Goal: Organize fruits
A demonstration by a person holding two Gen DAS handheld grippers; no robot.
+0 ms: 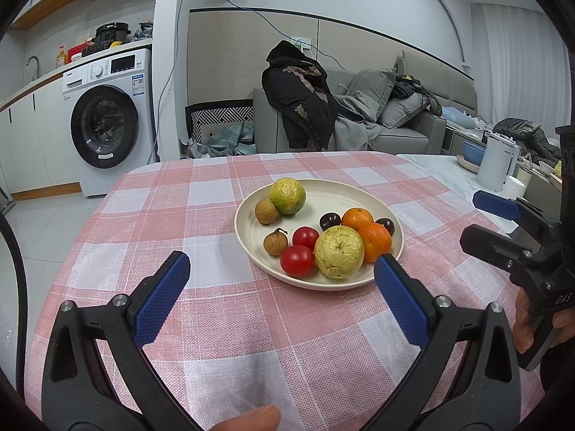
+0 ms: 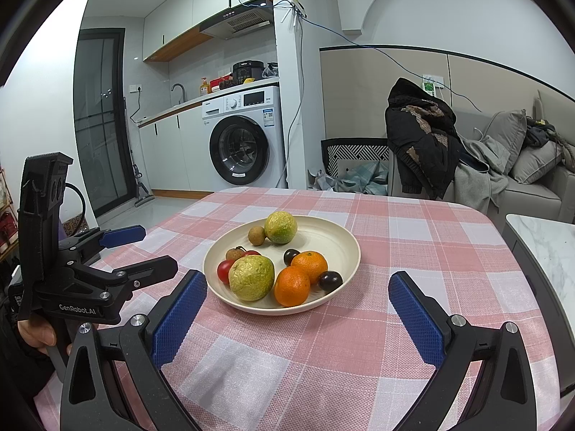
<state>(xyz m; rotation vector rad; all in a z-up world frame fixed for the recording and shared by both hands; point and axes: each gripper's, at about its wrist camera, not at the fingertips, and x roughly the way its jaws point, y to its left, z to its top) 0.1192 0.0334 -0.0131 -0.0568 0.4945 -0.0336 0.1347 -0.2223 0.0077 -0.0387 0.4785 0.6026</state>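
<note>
Fruits (image 1: 338, 256) all sit together on the cream plate (image 1: 334, 194) in the middle of the checked surface (image 1: 222, 323), none lying loose. Left tongs (image 1: 282, 267) and right tongs (image 2: 297, 285) both hang wide open, holding nothing, so it could be finished or waiting for sorting.

Pink-and-white checked tablecloth (image 1: 222, 309), cream plate (image 1: 334, 194), orange mandarins (image 2: 291, 286), red tomatoes (image 1: 297, 260), blue-padded jaws.
</note>
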